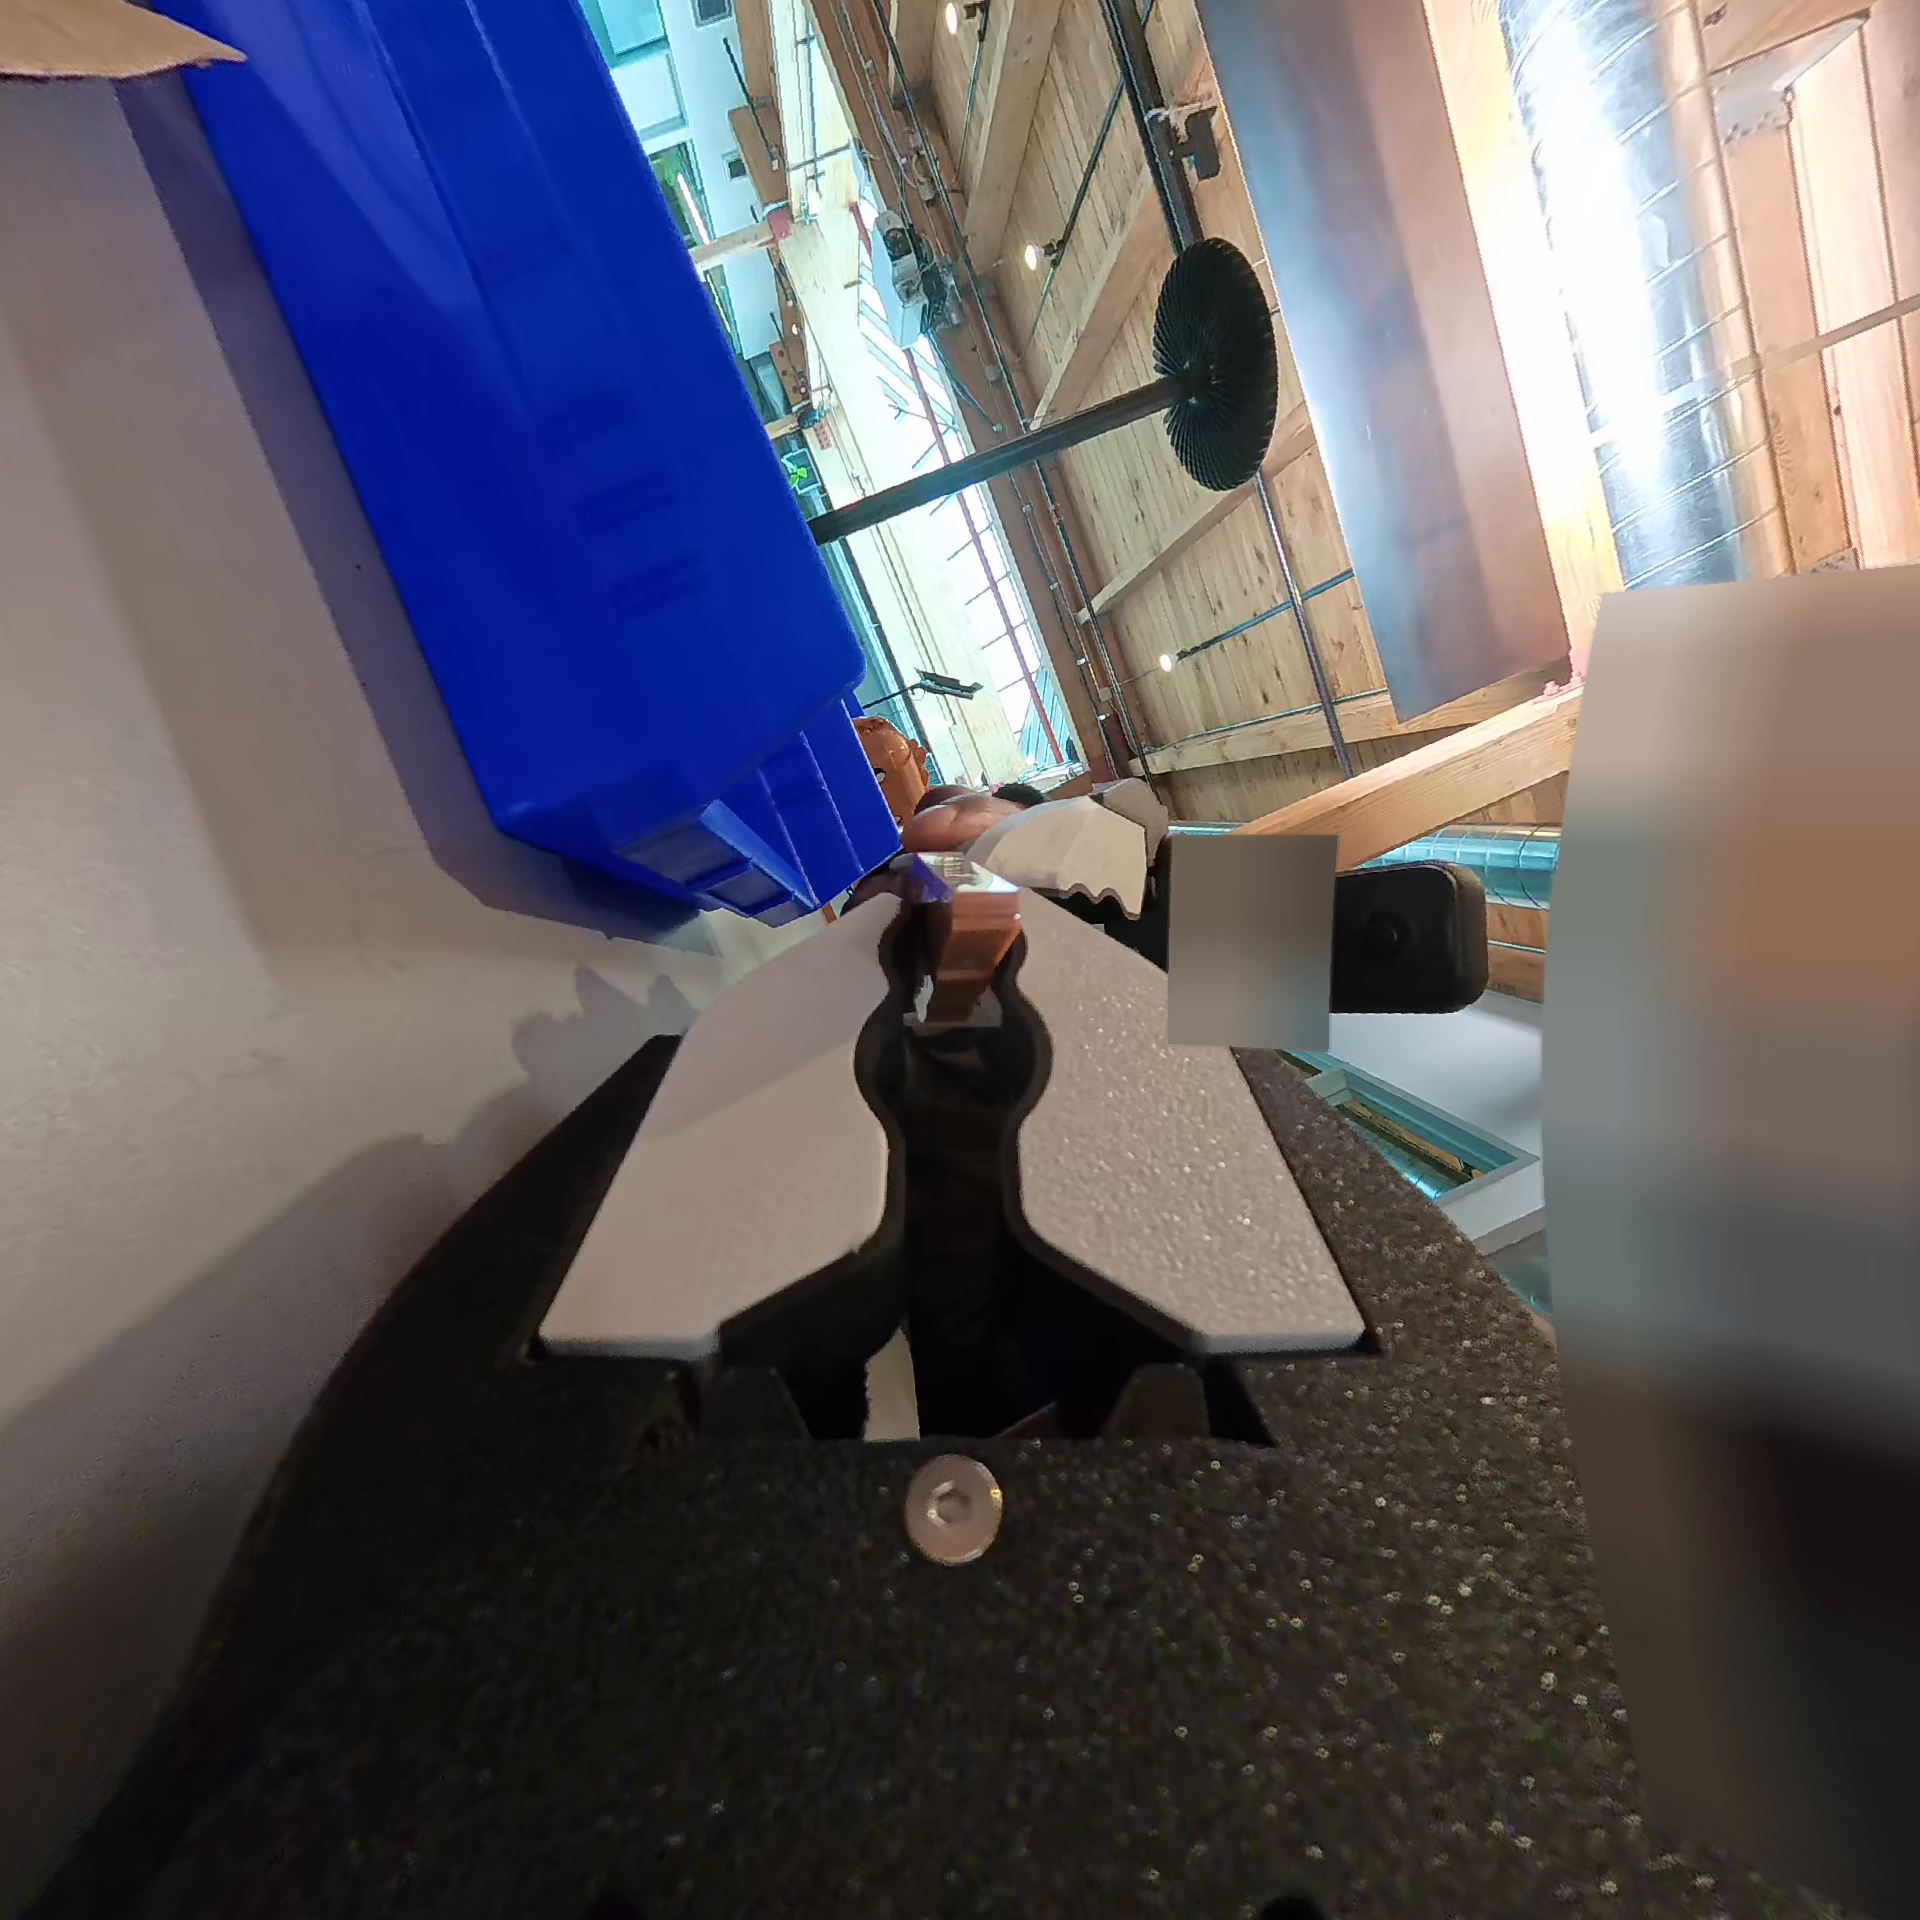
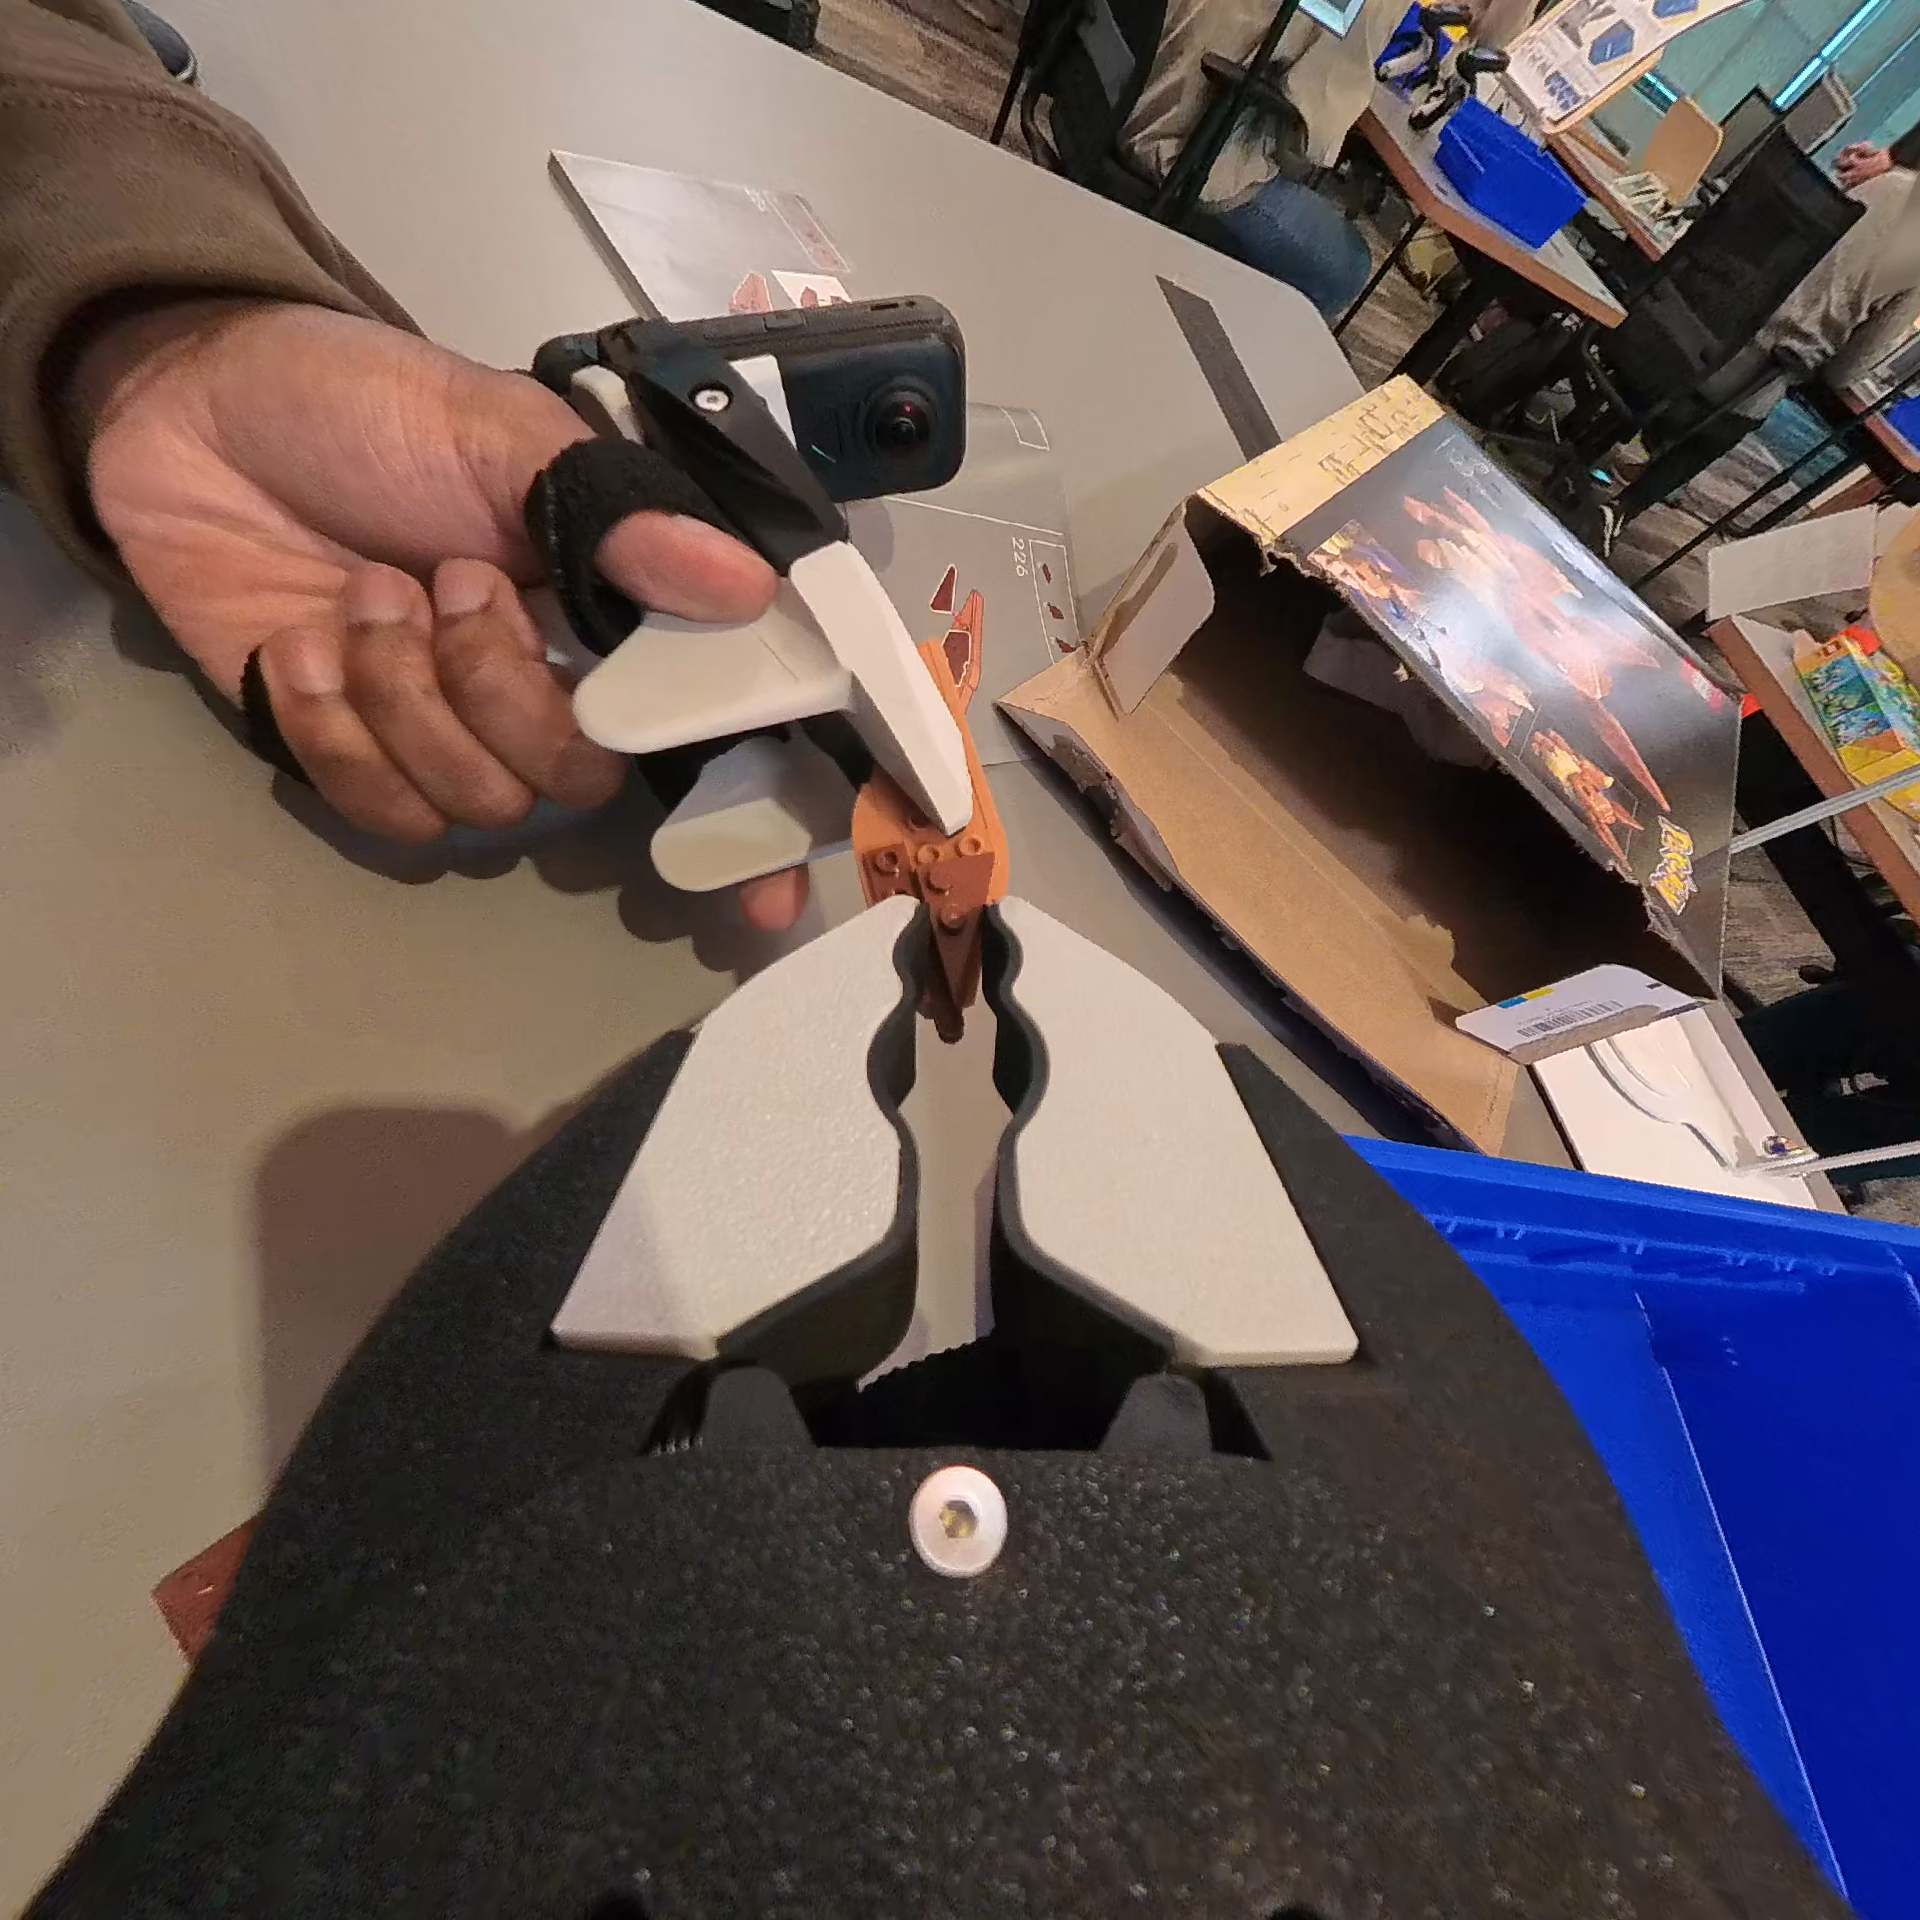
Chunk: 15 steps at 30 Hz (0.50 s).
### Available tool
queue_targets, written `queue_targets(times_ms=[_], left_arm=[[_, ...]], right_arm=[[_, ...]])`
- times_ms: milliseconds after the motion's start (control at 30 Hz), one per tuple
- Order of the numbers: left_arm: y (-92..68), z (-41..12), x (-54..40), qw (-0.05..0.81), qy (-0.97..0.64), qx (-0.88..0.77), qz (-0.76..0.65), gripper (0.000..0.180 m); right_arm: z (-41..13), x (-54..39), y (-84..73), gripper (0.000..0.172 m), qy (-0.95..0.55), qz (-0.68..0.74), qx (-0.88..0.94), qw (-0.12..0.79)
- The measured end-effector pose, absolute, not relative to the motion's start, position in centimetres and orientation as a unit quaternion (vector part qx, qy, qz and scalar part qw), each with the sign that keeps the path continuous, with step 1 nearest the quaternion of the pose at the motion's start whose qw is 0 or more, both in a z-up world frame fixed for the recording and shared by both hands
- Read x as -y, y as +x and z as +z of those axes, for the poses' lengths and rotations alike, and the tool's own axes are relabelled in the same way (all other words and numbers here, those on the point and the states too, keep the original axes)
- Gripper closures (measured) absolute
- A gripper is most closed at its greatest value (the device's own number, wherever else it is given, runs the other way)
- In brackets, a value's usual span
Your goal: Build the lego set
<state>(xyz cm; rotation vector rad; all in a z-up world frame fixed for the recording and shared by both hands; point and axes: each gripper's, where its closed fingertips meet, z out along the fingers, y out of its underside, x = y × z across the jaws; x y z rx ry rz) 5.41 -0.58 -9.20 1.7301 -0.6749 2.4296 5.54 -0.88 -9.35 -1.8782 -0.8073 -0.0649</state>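
Note:
In the right wrist view my right gripper (image 2: 956, 920) is shut on a small dark brown wedge plate (image 2: 951, 961) and holds it against the studs of an orange brick plate (image 2: 899, 847). The left gripper's white finger (image 2: 894, 717) clamps that orange plate from the far side, above the grey table (image 2: 260, 987). In the left wrist view my left gripper (image 1: 961, 920) is shut on the orange plate (image 1: 971, 951). The right gripper's white fingers (image 1: 1060, 852) meet it just beyond the tips.
A blue bin (image 1: 520, 416) stands close on the left, and it also shows at the right wrist view's lower right (image 2: 1714, 1455). An opened cardboard box (image 2: 1351, 779) lies to the right. An instruction booklet (image 2: 707, 229) lies on the table behind the hand (image 2: 343, 582). Only a small space, under 4 cm, lies between the two pairs of fingers.

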Motion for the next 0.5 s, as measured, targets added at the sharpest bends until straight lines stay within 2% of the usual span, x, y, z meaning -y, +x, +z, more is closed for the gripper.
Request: queue_targets(times_ms=[500], left_arm=[[5.49,-9.34,0.60,0.028,0.572,0.229,0.787,0.164]], right_arm=[[-9.84,0.88,5.77,0.163,-0.786,-0.036,0.337,0.517]])
